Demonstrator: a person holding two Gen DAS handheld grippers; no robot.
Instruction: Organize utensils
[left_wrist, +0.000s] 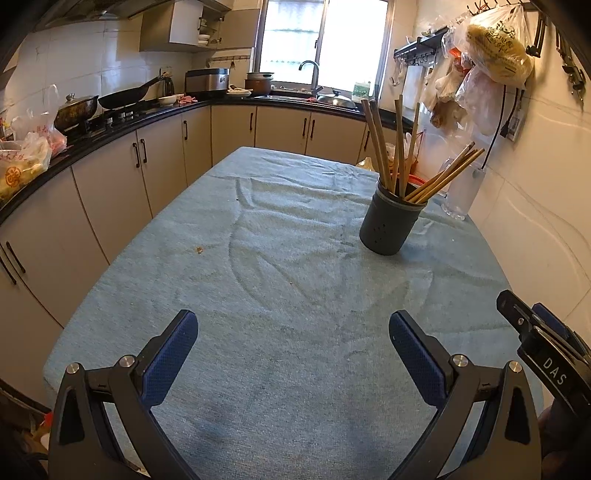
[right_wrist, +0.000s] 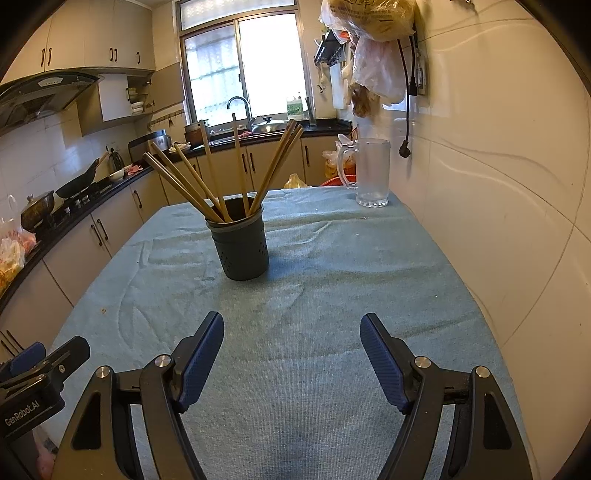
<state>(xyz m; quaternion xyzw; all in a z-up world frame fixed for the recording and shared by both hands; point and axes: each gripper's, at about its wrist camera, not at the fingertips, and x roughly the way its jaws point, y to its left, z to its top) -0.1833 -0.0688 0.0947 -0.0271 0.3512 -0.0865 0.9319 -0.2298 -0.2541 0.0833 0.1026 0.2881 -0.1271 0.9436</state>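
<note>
"DAS" on the right gripper (left_wrist: 546, 347) body; "GenRobot.AI" on the left gripper (right_wrist: 33, 373) body.

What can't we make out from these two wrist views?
- Chopsticks' lower ends: hidden inside the holder, both views.
- Exact chopstick count: they overlap.
- Right gripper: in the left wrist view only one finger shows; the right edge cuts the rest.
- Glass mug: partly behind the chopsticks in the left wrist view.
- Table's near edge: behind the left gripper.
</note>
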